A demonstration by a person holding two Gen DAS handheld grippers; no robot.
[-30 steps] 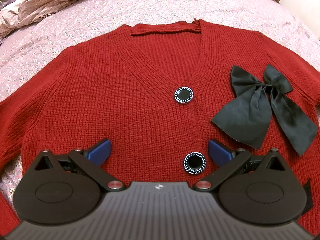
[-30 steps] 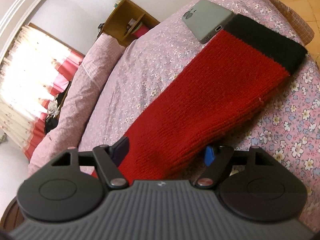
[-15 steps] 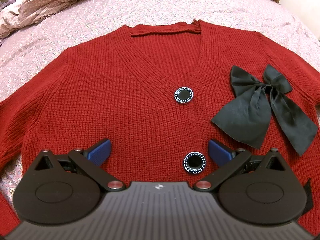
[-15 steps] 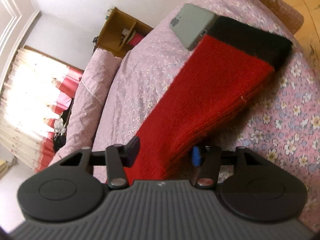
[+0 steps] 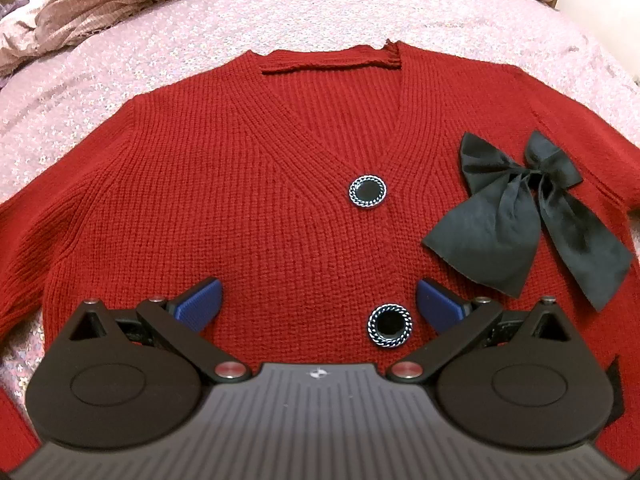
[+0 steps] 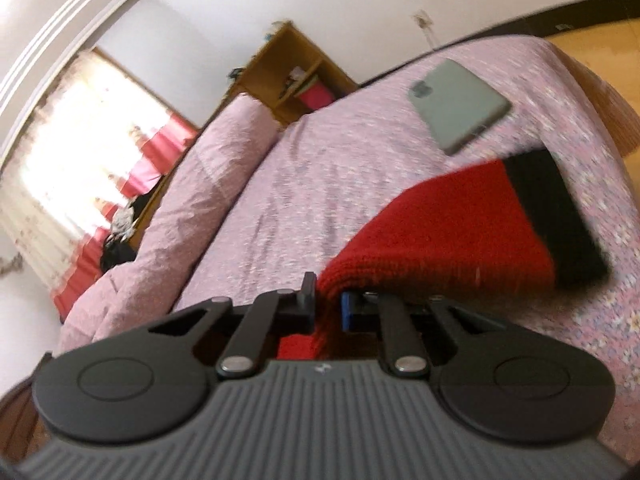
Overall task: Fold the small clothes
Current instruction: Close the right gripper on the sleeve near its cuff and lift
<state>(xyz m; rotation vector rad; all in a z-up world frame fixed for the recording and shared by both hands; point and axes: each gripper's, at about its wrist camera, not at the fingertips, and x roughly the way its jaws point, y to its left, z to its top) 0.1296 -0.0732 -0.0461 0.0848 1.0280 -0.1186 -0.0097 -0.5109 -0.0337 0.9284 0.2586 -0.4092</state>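
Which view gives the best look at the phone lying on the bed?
The right wrist view. The grey-green phone lies on the floral bedspread beyond the red sleeve with its black cuff, somewhat motion-blurred. The left wrist view shows none of the phone, only the cardigan's front with its buttons and black bow.

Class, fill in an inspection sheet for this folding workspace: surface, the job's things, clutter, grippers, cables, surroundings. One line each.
Surface: pink floral bedspread, with a rumpled pink quilt at its far edge.
Job's things: red knitted cardigan lying flat, front up, two black round buttons, black satin bow; its red sleeve with black cuff is lifted at the near end.
Clutter: grey-green phone on the bedspread beyond the cuff.
Grippers: left gripper open above the cardigan's lower front; right gripper shut on the sleeve.
Cables: nothing seen.
Surroundings: wooden shelf unit, curtained window, white walls.
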